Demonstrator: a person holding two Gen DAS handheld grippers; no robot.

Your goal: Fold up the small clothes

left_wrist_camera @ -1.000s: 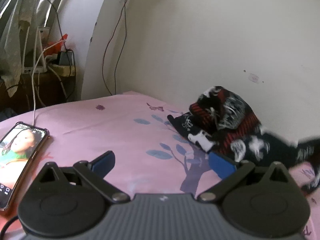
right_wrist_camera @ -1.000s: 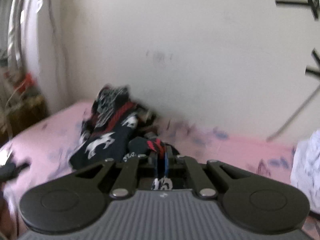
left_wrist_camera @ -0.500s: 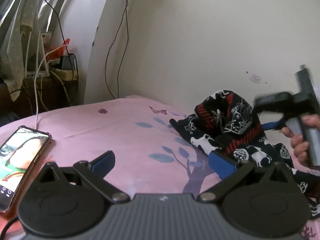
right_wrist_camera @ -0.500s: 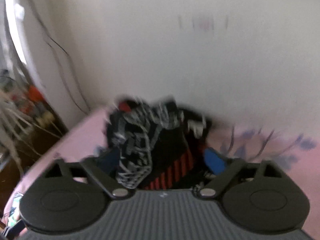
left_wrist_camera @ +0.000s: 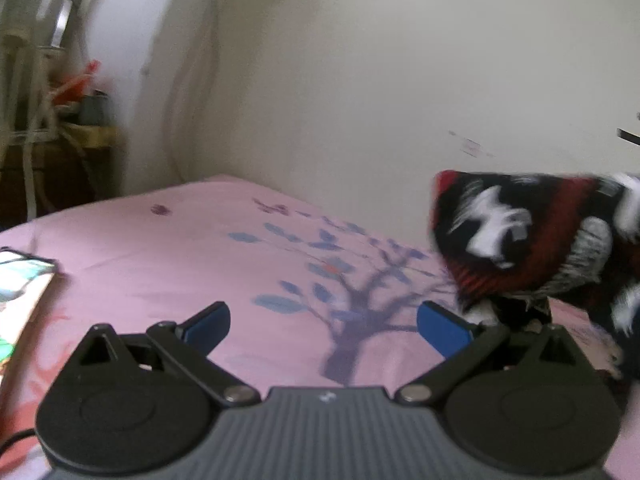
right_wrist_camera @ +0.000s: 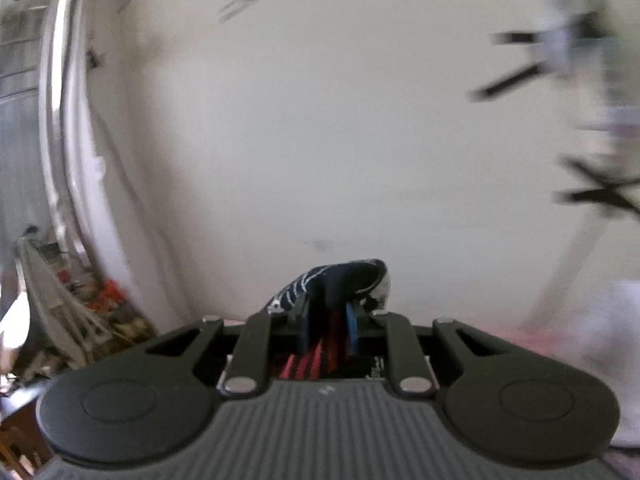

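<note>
Since the earlier frame the right gripper [right_wrist_camera: 328, 330], jaws closing on the black, red and white patterned garment [left_wrist_camera: 536, 248], has lifted it off the pink floral bedsheet [left_wrist_camera: 200, 248]; the left gripper [left_wrist_camera: 324, 322], jaws apart and empty, should pinch a free edge.

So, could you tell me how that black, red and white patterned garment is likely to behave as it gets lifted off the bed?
Probably floppy: the garment droops in folds below its raised edge. Likely light, since the right gripper, jaws closing on a thin bunch, carries it. It may swing or unfold; the left gripper is open and clear.
</note>
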